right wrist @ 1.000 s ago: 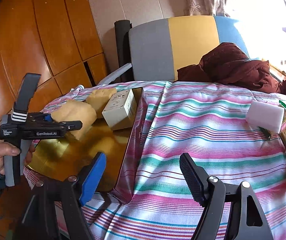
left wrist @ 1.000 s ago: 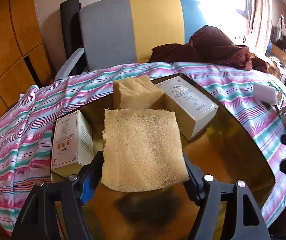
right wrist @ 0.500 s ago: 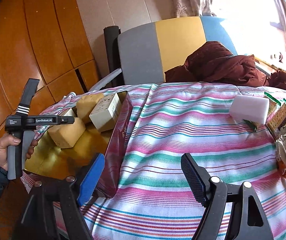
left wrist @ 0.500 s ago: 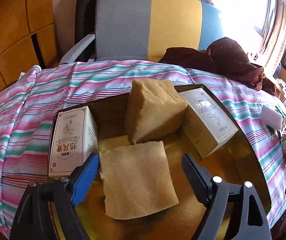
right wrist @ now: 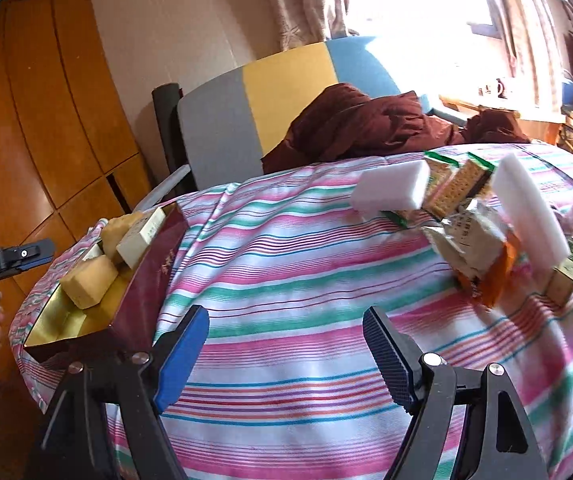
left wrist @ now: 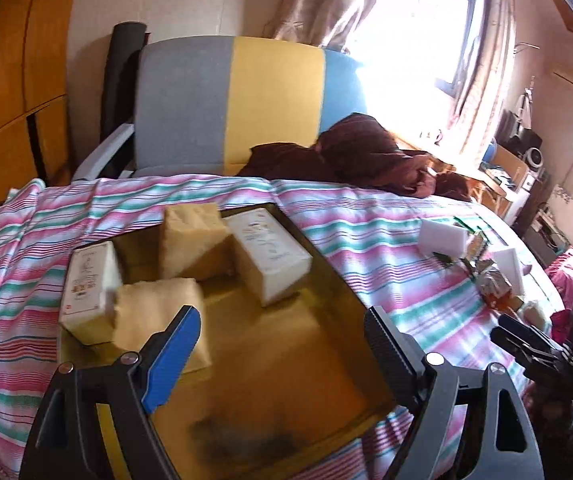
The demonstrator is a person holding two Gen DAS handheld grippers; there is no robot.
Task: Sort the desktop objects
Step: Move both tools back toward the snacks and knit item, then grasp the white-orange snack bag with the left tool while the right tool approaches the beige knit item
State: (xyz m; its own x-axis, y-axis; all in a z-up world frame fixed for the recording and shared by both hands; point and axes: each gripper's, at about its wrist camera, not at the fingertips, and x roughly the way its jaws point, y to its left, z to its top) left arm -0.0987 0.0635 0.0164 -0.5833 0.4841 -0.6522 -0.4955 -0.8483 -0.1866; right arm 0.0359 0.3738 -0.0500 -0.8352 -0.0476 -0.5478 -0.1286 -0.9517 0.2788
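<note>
The left tongs [left wrist: 278, 344] hang with jaws spread wide and nothing between them. The right tongs [right wrist: 286, 346] hang likewise, jaws parted and empty.

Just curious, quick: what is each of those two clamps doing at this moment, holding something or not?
Left gripper: open, holding nothing, above the gold-lined box.
Right gripper: open, holding nothing, over the striped cloth.

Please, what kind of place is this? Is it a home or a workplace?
Most likely a lived-in room of a home, not a workplace: a surface under a pink, green and white striped cloth, a grey, yellow and blue upholstered chair holding crumpled dark red fabric, and a curtained window.
</note>
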